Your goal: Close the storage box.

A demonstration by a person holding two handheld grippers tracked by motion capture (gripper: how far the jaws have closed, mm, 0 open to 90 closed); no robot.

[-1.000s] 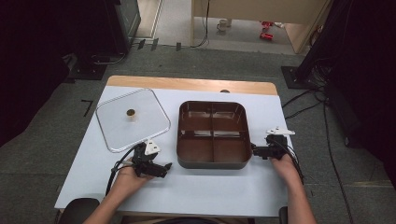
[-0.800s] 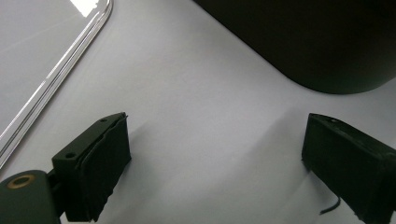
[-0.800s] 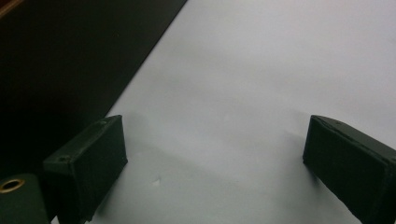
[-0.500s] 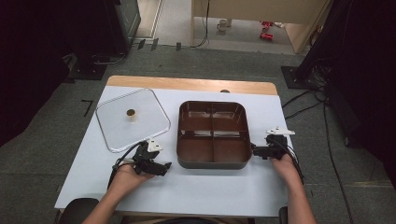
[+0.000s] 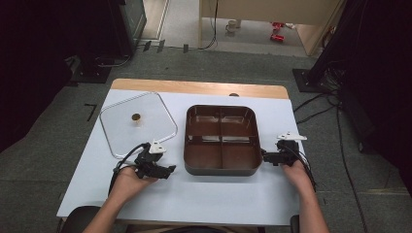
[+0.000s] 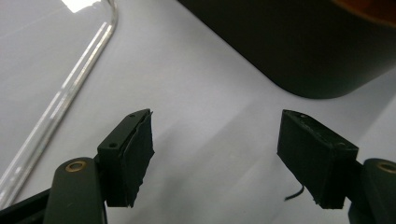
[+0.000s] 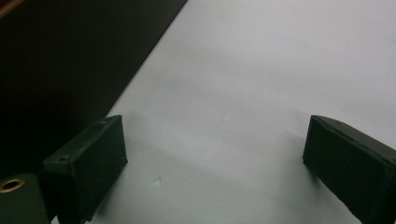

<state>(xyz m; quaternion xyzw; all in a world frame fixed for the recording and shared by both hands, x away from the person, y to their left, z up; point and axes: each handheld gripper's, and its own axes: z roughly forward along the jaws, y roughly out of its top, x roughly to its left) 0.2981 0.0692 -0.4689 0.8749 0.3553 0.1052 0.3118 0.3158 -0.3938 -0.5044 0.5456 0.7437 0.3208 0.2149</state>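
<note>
Tray (image 5: 221,141) brown, square, four-compartment (glossy); lid (image 5: 137,124) clear, rounded-square.

A lab or recording room rather than a home: a white-topped table (image 5: 223,194) with a bare wooden far edge stands on grey carpet (image 5: 58,145), ringed by black equipment stands (image 5: 330,63) left and right, with cables (image 5: 340,126) trailing over the floor on the right and a plain wooden cabinet (image 5: 267,14) at the far side
</note>
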